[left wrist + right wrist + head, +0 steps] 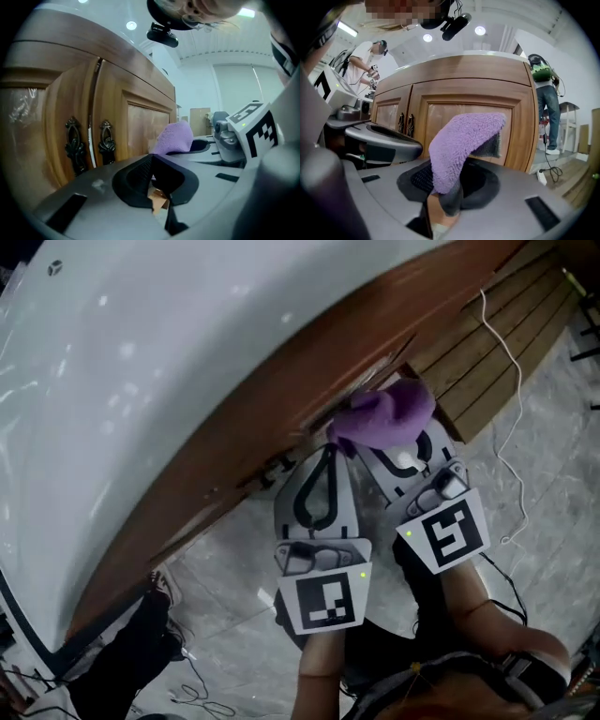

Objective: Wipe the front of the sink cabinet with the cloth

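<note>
Head view shows the right tool [398, 448] clamped on the purple cloth [384, 413], holding it against the wooden cabinet front [272, 404] for wiping; the left tool [323, 454], jaws together and empty, hovers beside.

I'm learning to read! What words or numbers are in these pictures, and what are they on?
No words or numbers can be read.
The marker cube on the left gripper and the marker cube on the right gripper: only black-and-white squares, no letters.
The round mark on the white countertop: too small to read.
</note>
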The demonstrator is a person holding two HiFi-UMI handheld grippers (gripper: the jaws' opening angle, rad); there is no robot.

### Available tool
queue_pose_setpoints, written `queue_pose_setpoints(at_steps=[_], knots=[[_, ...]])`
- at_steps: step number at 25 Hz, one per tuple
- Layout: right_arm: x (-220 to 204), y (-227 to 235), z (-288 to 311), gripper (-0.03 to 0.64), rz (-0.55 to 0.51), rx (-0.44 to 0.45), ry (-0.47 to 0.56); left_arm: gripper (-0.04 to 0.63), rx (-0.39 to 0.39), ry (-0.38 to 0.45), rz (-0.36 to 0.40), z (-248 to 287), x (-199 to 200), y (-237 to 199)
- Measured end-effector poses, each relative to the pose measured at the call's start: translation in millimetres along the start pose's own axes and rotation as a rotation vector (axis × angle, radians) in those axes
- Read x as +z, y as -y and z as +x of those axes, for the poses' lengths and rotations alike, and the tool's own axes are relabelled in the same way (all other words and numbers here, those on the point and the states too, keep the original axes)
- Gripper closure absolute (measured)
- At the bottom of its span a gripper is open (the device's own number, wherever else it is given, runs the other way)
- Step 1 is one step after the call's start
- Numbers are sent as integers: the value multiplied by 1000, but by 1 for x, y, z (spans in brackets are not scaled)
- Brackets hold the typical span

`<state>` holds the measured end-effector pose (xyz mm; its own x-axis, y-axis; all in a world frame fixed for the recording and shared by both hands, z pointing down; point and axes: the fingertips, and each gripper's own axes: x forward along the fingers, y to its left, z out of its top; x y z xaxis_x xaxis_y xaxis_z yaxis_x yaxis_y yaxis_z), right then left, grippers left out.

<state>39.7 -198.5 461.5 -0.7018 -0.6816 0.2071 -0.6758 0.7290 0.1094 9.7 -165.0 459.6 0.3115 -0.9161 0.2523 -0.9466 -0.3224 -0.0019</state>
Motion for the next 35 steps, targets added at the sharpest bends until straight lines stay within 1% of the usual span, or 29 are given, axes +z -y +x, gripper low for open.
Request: queue_pose_setpoints(at_steps=[2,3,4,7,9,11,13,15,17,18,20,23,25,28,32,35], knots=[[6,-3,-7,449,28,2,-34,595,33,-20,19,-8,3,-5],[9,-6,-11,449,30,3,-56,595,45,-22,14,-13,5,-7],[12,-8,-16,448,23,3,-77,595,52,-21,-4,-16,7,-7],[26,-12,-32,448,-7,-5,-113,595,66,-13,-101,-27,16,1],[40,-17,-44,449,-40,-5,-151,595,94,-12,-146,-37,32,3],[63,-19,-54,448,-72,-1,-183,595,121,-9,-168,-50,60,4],[96,-20,-64,449,-70,5,-182,595,124,-14,-144,-65,93,6],[138,-21,-71,449,-28,-3,-145,595,119,-24,-121,-79,127,5],[183,-22,-75,449,8,-16,-93,595,136,-16,-137,-93,163,-1],[203,-24,-77,448,6,-13,-82,595,149,-8,-137,-100,181,-5],[238,-28,-81,449,-23,7,-81,595,169,9,-122,-113,218,-12],[287,-31,-86,448,-75,43,-72,595,185,52,-141,-126,267,-19],[320,-33,-90,448,-83,51,-45,595,193,70,-144,-138,297,-24],[367,-36,-100,449,-84,56,-15,595,187,94,-122,-159,342,-28],[414,-41,-105,449,-81,61,-5,595,170,77,-82,-179,380,-36],[439,-46,-102,449,-41,59,-17,595,163,82,-99,-188,403,-48]])
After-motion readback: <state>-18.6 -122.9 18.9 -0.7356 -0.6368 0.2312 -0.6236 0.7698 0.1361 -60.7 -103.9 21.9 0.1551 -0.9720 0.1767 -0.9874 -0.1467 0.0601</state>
